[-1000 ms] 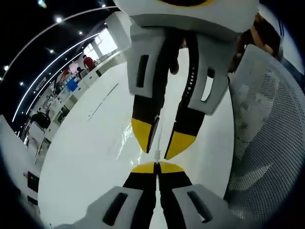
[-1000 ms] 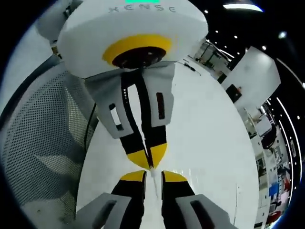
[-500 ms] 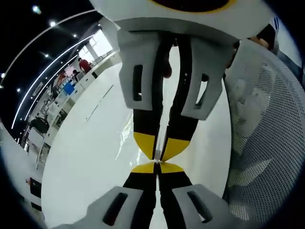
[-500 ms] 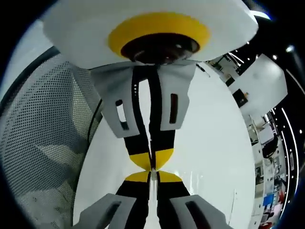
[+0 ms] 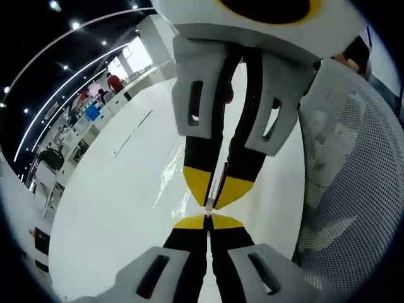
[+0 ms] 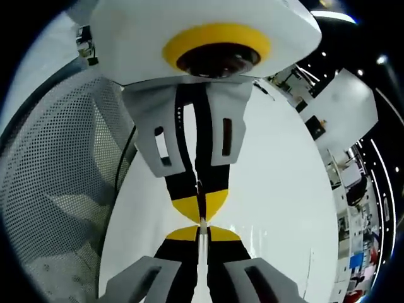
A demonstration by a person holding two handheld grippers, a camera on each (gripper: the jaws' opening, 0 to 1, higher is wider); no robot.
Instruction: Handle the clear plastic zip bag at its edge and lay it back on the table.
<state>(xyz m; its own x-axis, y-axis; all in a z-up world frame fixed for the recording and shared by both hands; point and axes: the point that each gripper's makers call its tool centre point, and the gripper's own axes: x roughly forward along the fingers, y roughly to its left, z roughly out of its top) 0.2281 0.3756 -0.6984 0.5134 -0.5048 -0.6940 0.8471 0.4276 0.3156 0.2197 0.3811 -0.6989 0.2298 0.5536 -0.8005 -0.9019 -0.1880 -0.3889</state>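
- Here, the left claw (image 5: 207, 221) and right claw (image 6: 201, 232) meet tip to tip, each pinched shut on the clear zip bag's (image 5: 213, 187) thin edge.
- The bag's edge runs straight between both claws, above the white bench (image 5: 120, 208).
- A mesh chair (image 5: 353, 164) crowds one side; the bench lies open farther out.

White table (image 5: 120, 208) w/ perforated mesh chair (image 5: 353, 189) just beside it; desks, people (image 5: 117, 82) well beyond table's far end.

White grippers, black fingers (image 5: 189, 243), yellow tips.
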